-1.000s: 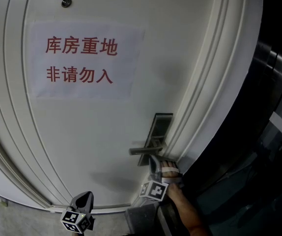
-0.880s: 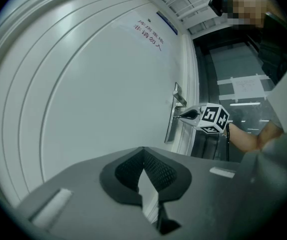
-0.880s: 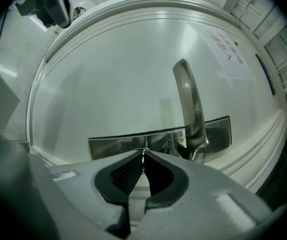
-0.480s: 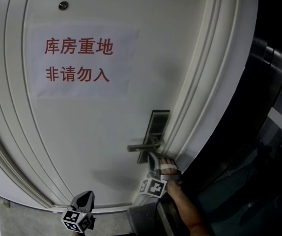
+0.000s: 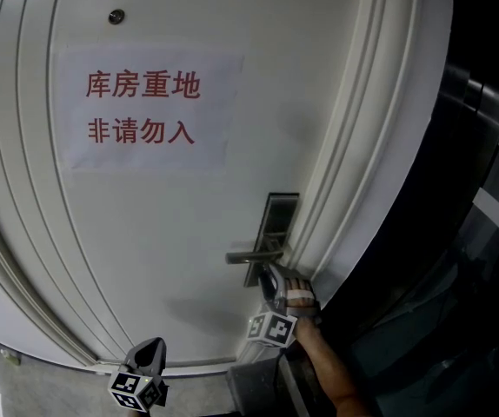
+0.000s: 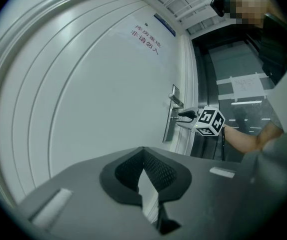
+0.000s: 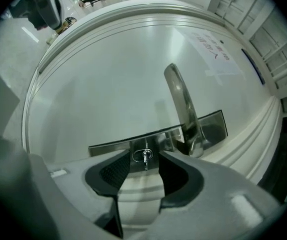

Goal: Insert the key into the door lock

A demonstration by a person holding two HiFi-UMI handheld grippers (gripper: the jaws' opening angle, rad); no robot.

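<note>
White door (image 5: pixel 171 233): fills the frame; paper sign (image 5: pixel 149 109) with red print at upper left.
Steel lock plate (image 5: pixel 277 226): right of centre, at the door's edge; lever handle (image 5: pixel 248 256) points left.
Right tongs (image 5: pixel 274 283): at the plate, just under the lever, jaws opening and already wide.
Left tongs (image 6: pixel 144 154): bottom left, tips together, nothing between, well apart from the lock.
Key (image 7: pixel 145 156): stands in the lock plate between the right pads, untouched; insertion looks done.

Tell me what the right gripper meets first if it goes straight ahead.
Probably the key, seated in the lock plate, between the right gripper's opening fingers; depth is unclear.
</note>
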